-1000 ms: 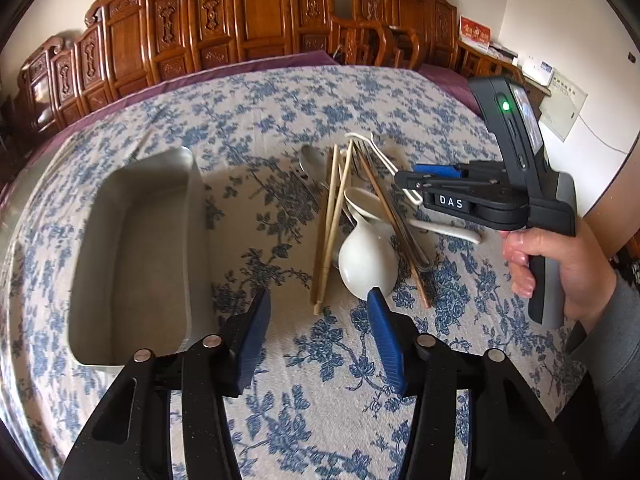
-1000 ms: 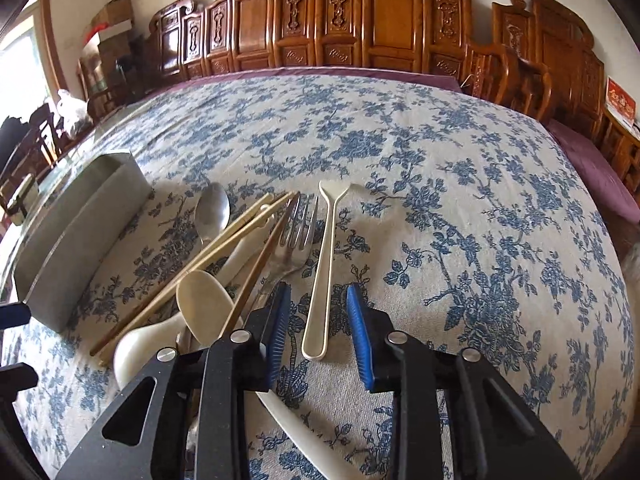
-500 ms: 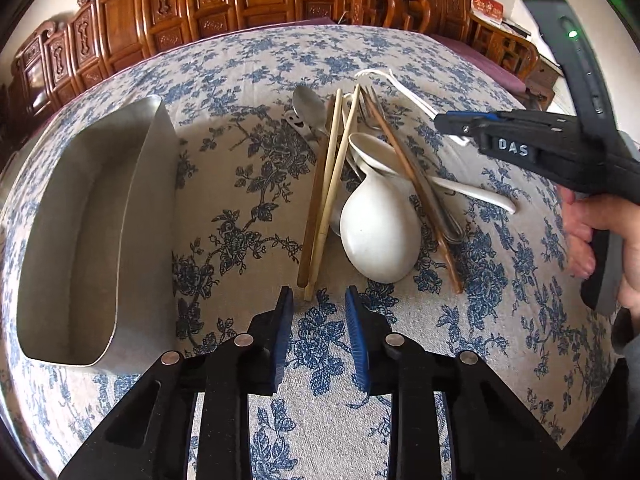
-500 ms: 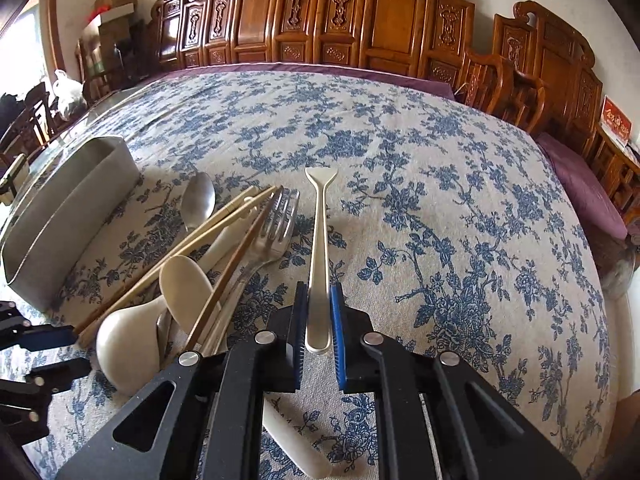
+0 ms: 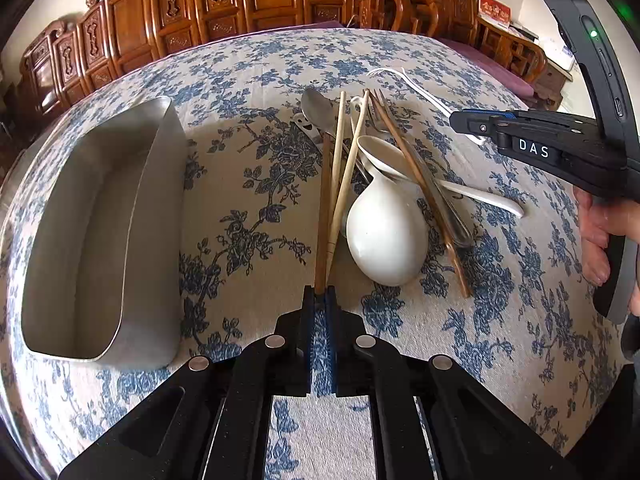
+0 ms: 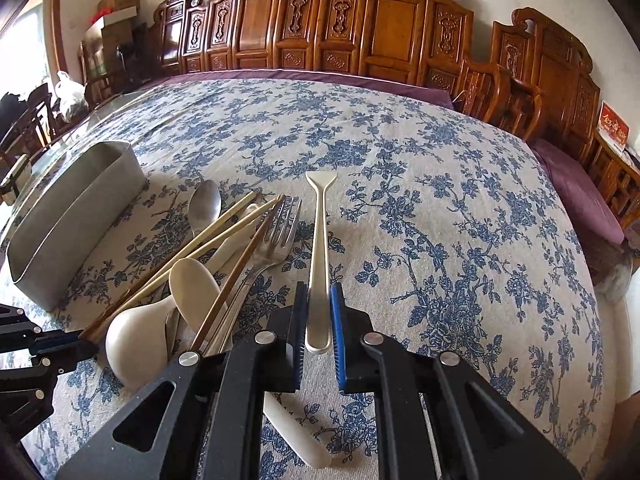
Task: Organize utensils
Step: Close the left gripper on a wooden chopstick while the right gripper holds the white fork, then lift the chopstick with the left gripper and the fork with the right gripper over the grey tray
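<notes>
A pile of utensils lies on the flowered tablecloth: chopsticks, white ceramic spoons [image 5: 386, 236], a metal spoon [image 5: 316, 108] and a fork [image 6: 276, 236]. My left gripper [image 5: 319, 294] is shut on the near end of a brown chopstick [image 5: 323, 208]. My right gripper [image 6: 319, 300] is shut on the handle of a cream utensil [image 6: 319, 240], which points away from me; it also shows in the left wrist view [image 5: 468, 122]. A metal bin [image 5: 100, 232] stands open to the left of the pile.
Carved wooden chairs [image 6: 360, 32] line the far side of the table. A purple cushion [image 6: 580, 196] lies at the right edge. More tablecloth [image 6: 460, 200] stretches behind and right of the pile.
Both grippers have closed: the left one moved forward onto the chopstick end, the right one closed around the cream utensil's handle.
</notes>
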